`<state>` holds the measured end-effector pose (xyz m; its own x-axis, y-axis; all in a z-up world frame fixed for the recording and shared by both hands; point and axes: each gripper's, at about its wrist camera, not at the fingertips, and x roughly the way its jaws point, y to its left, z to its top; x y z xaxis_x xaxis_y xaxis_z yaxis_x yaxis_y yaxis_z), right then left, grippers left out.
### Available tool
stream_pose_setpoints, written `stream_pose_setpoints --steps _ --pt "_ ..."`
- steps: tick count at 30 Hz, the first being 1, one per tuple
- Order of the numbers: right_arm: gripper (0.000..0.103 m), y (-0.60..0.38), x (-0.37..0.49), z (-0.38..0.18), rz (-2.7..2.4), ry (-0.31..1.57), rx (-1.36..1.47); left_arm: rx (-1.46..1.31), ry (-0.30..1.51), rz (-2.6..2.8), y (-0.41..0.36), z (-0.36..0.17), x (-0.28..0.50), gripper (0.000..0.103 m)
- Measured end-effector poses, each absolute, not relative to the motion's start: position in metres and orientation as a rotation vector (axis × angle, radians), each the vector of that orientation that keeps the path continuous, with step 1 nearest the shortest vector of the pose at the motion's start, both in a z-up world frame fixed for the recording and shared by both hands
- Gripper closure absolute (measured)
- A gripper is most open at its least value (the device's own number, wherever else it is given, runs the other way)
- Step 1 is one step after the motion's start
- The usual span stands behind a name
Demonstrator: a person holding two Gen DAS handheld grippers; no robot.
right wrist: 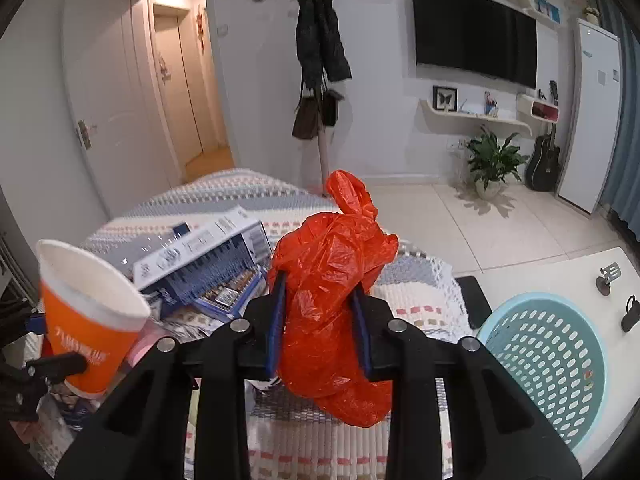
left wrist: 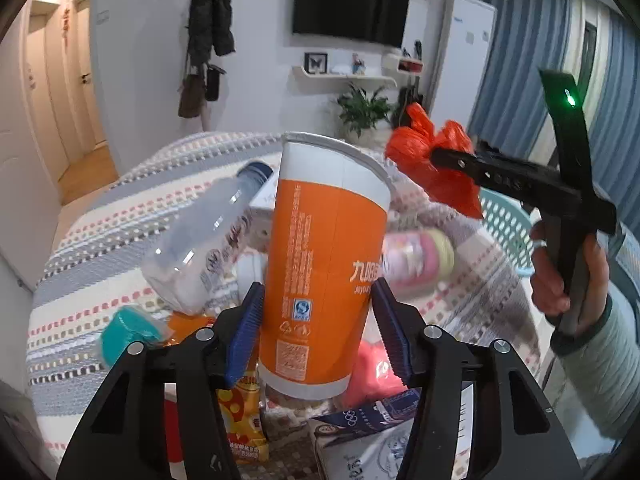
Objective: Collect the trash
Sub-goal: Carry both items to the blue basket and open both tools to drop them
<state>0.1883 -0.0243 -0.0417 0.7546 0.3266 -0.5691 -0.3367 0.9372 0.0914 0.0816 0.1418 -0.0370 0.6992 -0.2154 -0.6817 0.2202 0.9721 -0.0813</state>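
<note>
My left gripper [left wrist: 318, 300] is shut on an orange and white paper cup [left wrist: 320, 256], held upright above the trash pile on the bed; the cup also shows in the right wrist view [right wrist: 88, 320]. My right gripper [right wrist: 320, 320] is shut on a crumpled orange plastic bag [right wrist: 332, 304], lifted above the bed; the bag and gripper show in the left wrist view [left wrist: 432, 160]. A light blue perforated basket [right wrist: 552, 364] stands to the right of the right gripper.
On the patterned bedspread [left wrist: 100, 248] lie a clear plastic bottle [left wrist: 200, 248], a pink bottle [left wrist: 416, 260], a teal lid [left wrist: 128, 328], snack wrappers [left wrist: 244, 412] and a blue and white carton box [right wrist: 208, 264]. A white table [right wrist: 580, 276] holds the basket and a black phone [right wrist: 474, 300].
</note>
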Motion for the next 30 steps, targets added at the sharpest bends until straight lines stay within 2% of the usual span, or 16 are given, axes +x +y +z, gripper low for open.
stream_pose_setpoints --steps 9,16,21,30 --pt "0.077 -0.064 0.156 -0.007 0.331 0.51 0.025 -0.073 0.631 -0.235 0.127 0.014 0.072 0.051" --pt "0.077 -0.139 0.149 -0.008 0.179 0.5 0.059 -0.088 0.626 -0.298 0.045 0.038 0.092 0.051" --pt "0.077 -0.204 0.154 -0.031 0.06 0.56 0.132 -0.077 0.682 -0.355 -0.025 0.024 0.122 0.051" --pt "0.076 -0.279 0.184 -0.111 -0.086 0.795 0.263 -0.052 0.837 -0.441 -0.121 -0.04 0.177 0.05"
